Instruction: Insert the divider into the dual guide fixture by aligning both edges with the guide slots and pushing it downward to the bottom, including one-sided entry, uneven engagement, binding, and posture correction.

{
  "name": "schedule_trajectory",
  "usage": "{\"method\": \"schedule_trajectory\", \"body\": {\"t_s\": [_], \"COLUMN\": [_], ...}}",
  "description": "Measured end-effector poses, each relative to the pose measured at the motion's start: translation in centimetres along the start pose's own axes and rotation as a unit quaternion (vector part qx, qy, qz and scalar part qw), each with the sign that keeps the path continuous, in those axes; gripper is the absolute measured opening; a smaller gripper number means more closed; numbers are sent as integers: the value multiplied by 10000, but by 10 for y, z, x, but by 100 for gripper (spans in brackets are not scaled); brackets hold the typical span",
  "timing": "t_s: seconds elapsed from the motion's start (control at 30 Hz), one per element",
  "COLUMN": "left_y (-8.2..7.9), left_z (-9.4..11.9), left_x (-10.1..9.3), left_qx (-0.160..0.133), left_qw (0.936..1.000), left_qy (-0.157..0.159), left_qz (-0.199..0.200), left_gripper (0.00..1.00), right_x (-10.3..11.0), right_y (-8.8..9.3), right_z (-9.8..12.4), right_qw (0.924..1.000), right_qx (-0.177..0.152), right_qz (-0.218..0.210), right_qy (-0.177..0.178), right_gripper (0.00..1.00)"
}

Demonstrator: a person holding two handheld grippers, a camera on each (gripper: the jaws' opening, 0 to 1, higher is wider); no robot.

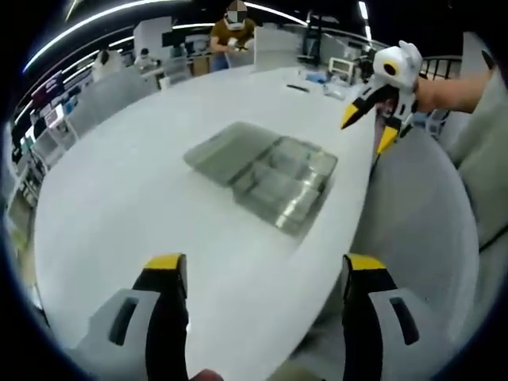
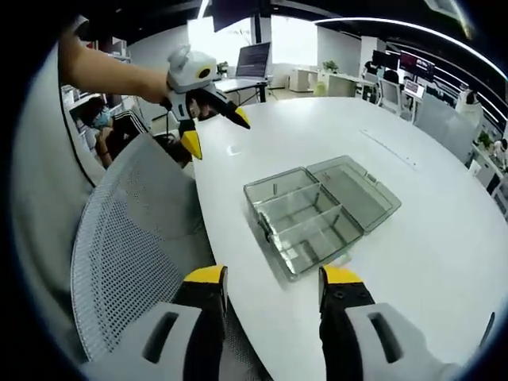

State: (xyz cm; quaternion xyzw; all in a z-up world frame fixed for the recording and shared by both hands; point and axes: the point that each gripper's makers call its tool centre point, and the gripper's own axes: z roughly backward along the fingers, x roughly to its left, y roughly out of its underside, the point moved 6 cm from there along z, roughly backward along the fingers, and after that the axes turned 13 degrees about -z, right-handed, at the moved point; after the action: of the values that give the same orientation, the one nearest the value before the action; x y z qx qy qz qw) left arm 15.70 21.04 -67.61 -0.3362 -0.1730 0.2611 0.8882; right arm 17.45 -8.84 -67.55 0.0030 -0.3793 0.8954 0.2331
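Note:
A clear plastic box [image 1: 278, 186] with inner partitions lies on the white table [image 1: 143, 198], its lid [image 1: 226, 147] folded open flat beside it. My left gripper [image 1: 266, 266] is open and holds nothing, well short of the box. My right gripper [image 1: 370, 127], held by a hand, hovers open past the table's edge, beside the box. In the right gripper view the box [image 2: 305, 218] and its lid [image 2: 355, 186] lie just ahead of my open right gripper [image 2: 274, 278]. The left gripper [image 2: 214, 131] hangs open at the upper left. I cannot pick out a loose divider.
A grey mesh chair back [image 2: 131, 238] stands against the near table edge, also the chair [image 1: 413, 230] at right. Small items [image 1: 317, 79] lie at the table's far end. A person [image 1: 234, 32] stands beyond. A laptop [image 2: 254, 59] sits on a far desk.

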Motion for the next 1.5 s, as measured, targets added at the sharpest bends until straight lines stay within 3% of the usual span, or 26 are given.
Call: {"method": "schedule_trajectory", "body": {"t_s": [0.57, 0.93, 1.27, 1.5], "left_y": [26, 51, 72, 84], "left_z": [3, 9, 11, 13], "left_x": [18, 34, 44, 53], "left_qx": [246, 523, 866, 995], "left_qw": [9992, 9980, 9936, 9917], "left_qy": [33, 6, 178, 206], "left_qz": [-304, -349, -706, -786], "left_gripper": [74, 73, 71, 64], "right_x": [6, 9, 11, 11], "right_y": [13, 5, -1, -2], "right_z": [7, 9, 7, 8], "right_qw": [9998, 9998, 9998, 9997], "right_qx": [-83, -169, -170, -168], "right_qz": [-154, -132, -122, -154], "right_qy": [6, 3, -30, -21], "right_gripper": [45, 46, 46, 46]}}
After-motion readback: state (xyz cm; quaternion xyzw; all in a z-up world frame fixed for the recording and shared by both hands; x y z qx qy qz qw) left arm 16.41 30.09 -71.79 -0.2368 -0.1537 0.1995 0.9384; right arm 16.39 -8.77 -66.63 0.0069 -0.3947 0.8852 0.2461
